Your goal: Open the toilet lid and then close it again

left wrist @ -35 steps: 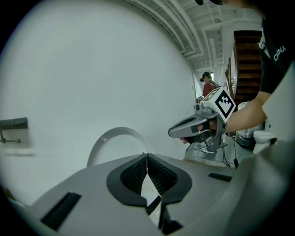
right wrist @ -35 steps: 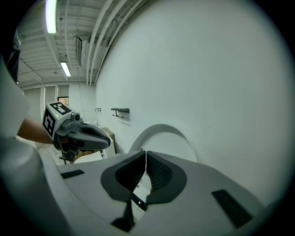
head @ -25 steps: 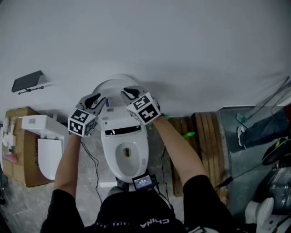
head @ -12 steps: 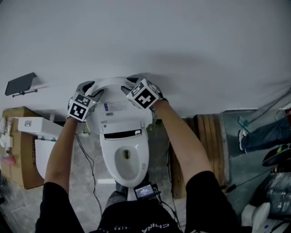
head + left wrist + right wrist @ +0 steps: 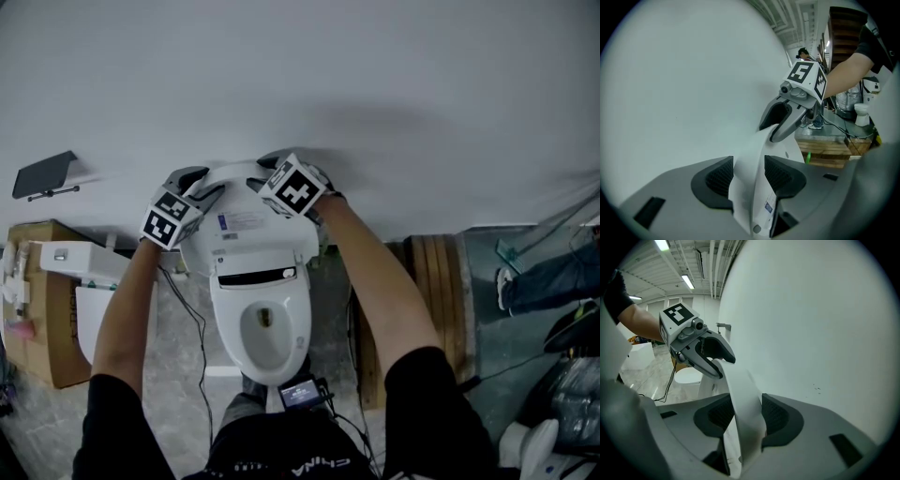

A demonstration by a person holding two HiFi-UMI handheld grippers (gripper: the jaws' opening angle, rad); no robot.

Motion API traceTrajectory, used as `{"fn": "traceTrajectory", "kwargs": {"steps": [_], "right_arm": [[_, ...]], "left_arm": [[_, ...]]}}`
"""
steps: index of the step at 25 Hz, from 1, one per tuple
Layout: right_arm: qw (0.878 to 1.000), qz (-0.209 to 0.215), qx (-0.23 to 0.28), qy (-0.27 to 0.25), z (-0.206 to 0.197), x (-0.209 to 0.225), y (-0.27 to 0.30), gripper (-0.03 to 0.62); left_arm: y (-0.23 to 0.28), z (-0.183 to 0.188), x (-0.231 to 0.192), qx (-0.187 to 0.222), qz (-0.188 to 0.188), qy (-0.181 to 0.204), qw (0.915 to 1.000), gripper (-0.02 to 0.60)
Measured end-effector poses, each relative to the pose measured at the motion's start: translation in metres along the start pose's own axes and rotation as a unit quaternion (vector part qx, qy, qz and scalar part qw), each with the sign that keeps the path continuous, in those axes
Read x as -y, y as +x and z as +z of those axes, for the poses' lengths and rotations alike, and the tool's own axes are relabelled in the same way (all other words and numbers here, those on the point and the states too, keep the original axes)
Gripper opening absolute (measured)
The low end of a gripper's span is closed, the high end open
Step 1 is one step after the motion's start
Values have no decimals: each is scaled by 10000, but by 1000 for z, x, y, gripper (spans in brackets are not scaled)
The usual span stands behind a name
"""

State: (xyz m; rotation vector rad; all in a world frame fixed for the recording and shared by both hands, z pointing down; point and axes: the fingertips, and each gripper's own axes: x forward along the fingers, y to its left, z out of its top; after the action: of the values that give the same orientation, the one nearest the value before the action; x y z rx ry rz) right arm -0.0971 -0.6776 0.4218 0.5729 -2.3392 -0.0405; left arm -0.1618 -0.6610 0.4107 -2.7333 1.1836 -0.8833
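Observation:
A white toilet (image 5: 265, 323) stands against the white wall, its lid (image 5: 246, 223) raised and leaning near the wall. My left gripper (image 5: 201, 184) sits at the lid's upper left rim and my right gripper (image 5: 263, 172) at its upper right rim. In the left gripper view the lid's rim (image 5: 754, 154) runs between the dark pads of the left gripper (image 5: 747, 176), with a slim gap on the right side. In the right gripper view the rim (image 5: 740, 390) likewise lies between the pads of the right gripper (image 5: 745, 416). Both pairs of jaws have just been opening around the rim.
A cardboard box (image 5: 52, 361) with a spare white seat unit (image 5: 84, 281) sits on the floor at left. A wooden pallet (image 5: 427, 281) lies at right, beside a person's leg (image 5: 544, 272). A black bracket (image 5: 42, 173) hangs on the wall. A cable (image 5: 183, 319) trails beside the bowl.
Both grippers have moved up the picture toward the wall, onto the lid's top rim, and their jaws now stand wider apart. Over the last half second they have hardly shifted.

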Motion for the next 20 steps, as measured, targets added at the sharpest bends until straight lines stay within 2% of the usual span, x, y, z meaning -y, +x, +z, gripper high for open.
{"fn": "traceTrajectory", "kwargs": {"steps": [4, 8, 12, 20], "right_arm": [[9999, 109, 52, -43, 4, -11, -6, 170], [9995, 139, -85, -272, -5, -24, -18, 169], [9988, 143, -33, -477, -9, -42, -32, 169], [9942, -43, 302, -1030, -23, -92, -68, 169]], "left_arm": [[-6, -2, 6, -163, -10, 396, 9991, 210], [-16, 3, 19, -150, -174, 485, 9986, 209], [-28, 7, 42, -147, -361, 665, 9970, 163], [-65, 4, 94, 5, -51, 835, 9965, 164]]}}
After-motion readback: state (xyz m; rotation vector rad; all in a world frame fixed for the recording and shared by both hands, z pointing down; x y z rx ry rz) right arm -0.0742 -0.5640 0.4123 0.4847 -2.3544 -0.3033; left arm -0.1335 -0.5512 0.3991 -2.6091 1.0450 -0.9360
